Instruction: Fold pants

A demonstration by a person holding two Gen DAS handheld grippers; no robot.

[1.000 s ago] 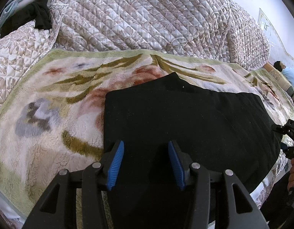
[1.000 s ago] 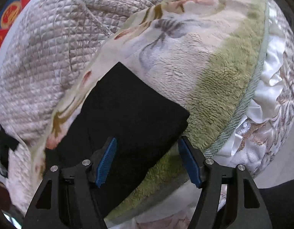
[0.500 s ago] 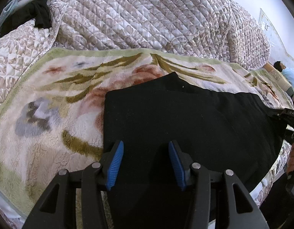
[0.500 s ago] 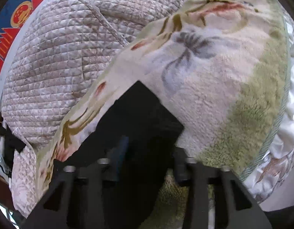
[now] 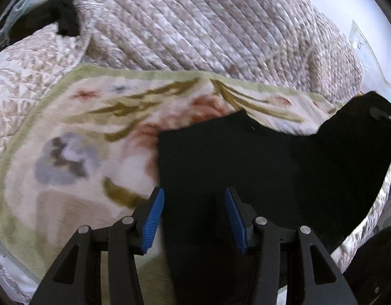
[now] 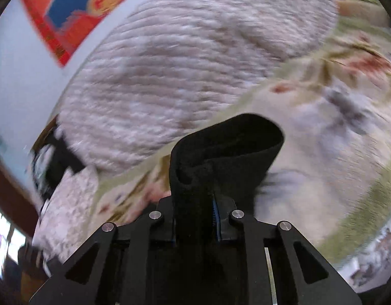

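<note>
Two grippers work one pair of black pants lying on a floral blanket over the bed; at left, the left gripper hangs over the near edge of the garment, jaws spread, blue pads clear of the cloth; at right, the right gripper has its jaws closing on a bunched end of the pants, raised off the blanket. Step in hand, by judgement: carrying that end across for a fold; the next move calls for laying it level over the left portion, edges aligned. Right view is blurred; the far right of the garment merges into dark shapes.
</note>
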